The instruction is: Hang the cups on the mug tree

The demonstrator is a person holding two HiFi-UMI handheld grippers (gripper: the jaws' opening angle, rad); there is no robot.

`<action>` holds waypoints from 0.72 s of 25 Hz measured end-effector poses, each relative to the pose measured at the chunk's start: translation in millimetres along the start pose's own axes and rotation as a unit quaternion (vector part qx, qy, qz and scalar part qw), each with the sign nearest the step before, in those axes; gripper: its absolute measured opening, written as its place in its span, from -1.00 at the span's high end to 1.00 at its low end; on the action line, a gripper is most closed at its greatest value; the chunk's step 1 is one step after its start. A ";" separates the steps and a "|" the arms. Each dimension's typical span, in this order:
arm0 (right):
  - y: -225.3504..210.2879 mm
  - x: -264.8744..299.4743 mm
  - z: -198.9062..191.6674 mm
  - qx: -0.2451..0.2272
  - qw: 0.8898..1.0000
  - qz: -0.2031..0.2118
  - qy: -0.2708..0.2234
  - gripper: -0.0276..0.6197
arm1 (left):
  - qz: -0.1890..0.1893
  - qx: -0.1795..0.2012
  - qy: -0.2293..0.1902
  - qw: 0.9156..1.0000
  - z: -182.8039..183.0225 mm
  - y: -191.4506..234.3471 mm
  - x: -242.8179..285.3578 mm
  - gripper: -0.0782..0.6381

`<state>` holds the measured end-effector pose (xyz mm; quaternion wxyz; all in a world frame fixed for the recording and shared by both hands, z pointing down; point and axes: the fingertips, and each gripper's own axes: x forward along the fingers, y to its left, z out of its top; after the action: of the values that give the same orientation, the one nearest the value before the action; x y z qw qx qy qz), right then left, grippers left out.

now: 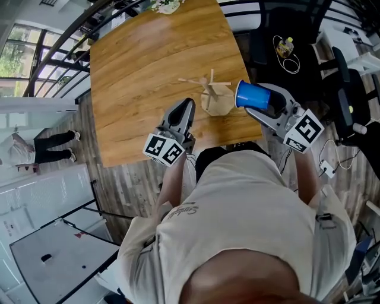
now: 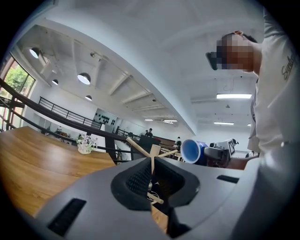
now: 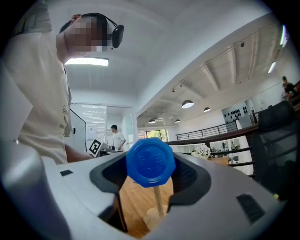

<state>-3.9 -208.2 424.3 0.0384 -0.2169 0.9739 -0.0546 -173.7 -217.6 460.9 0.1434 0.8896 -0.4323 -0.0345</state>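
A wooden mug tree (image 1: pixel 214 98) with bare pegs stands near the table's near right edge. My right gripper (image 1: pixel 259 102) is just to its right, shut on a blue cup (image 1: pixel 250 96) held on its side with the mouth facing the tree. In the right gripper view the cup's base (image 3: pixel 150 161) fills the jaws, with the tree's post (image 3: pixel 159 202) below it. My left gripper (image 1: pixel 188 104) hovers to the left of the tree; its jaws stand a narrow gap apart with nothing in them. The left gripper view shows the tree (image 2: pixel 151 154) through that gap and the cup (image 2: pixel 191 151) beyond.
The wooden table (image 1: pixel 142 77) carries a small flower vase (image 1: pixel 167 5) at its far edge. Dark office chairs (image 1: pixel 350 89) and a black desk with a cable (image 1: pixel 287 50) stand to the right. A railing runs along the left, with a person (image 1: pixel 41 148) on the floor below.
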 end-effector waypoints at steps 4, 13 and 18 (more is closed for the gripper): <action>-1.0 7.0 -0.2 -0.003 1.000 0.008 0.003 0.13 | 0.005 -0.005 0.007 1.000 -4.6 0.6 -2.1 0.70; -6.6 34.6 -16.5 -0.015 0.999 0.012 0.039 0.13 | 0.022 -0.008 -0.004 1.000 -6.3 10.3 -11.7 0.70; -12.2 43.8 -26.6 -0.004 0.999 0.008 0.048 0.13 | 0.026 -0.007 -0.003 1.000 -5.5 12.7 -18.6 0.70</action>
<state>-40.9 -235.6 449.9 -0.0085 -0.2064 0.9765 -0.0610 -193.9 -209.3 468.7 0.1488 0.8770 -0.4553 -0.0364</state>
